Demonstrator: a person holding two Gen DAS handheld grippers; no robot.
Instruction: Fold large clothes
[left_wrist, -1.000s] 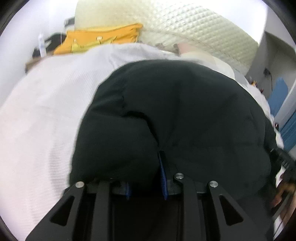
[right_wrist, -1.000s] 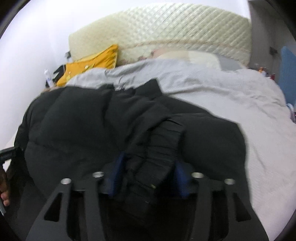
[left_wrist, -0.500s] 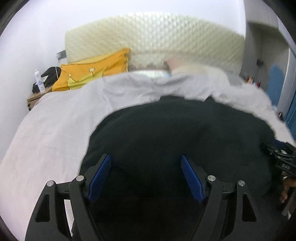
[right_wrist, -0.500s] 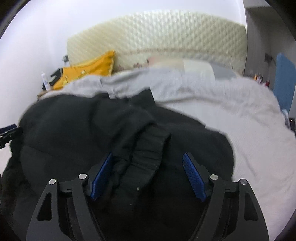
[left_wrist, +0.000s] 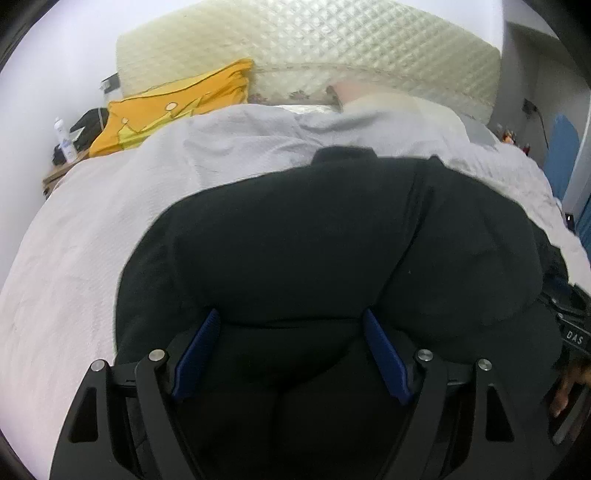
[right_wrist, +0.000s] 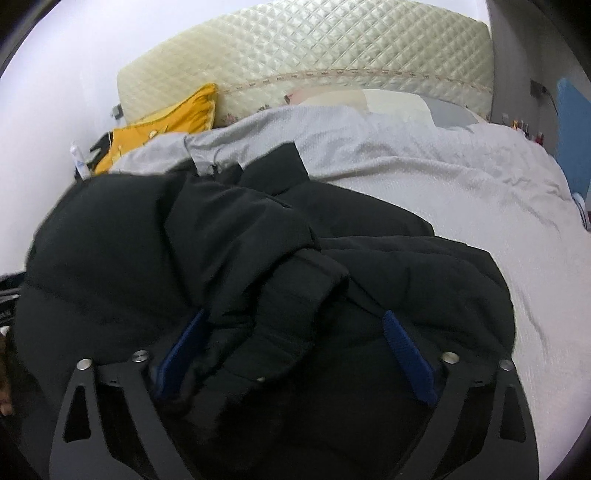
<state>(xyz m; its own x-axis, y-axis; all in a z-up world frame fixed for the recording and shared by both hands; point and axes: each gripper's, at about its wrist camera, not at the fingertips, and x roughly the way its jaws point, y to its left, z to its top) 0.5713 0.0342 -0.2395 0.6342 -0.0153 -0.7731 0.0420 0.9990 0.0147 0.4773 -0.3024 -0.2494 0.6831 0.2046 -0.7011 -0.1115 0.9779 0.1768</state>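
A black padded jacket (left_wrist: 332, 240) lies spread on the white bed cover (left_wrist: 92, 240). My left gripper (left_wrist: 289, 315) hovers over its near edge, open, with only flat jacket cloth below the blue pads. In the right wrist view the same jacket (right_wrist: 129, 240) has a sleeve cuff (right_wrist: 295, 306) folded across its body. My right gripper (right_wrist: 292, 314) stands over that cuff and its jaws are opening. The cuff lies loose between them, near the left pad (right_wrist: 181, 350) and apart from the right one.
A quilted cream headboard (left_wrist: 314, 48) and a yellow pillow (left_wrist: 177, 107) stand at the far end of the bed. A bottle (left_wrist: 62, 140) sits on a nightstand at the far left. Bare bed cover (right_wrist: 443, 173) stretches to the right of the jacket.
Both grippers have let go of the jacket and opened wide. The left one drew back, so more of the jacket and bed shows. The cuff has dropped onto the jacket.
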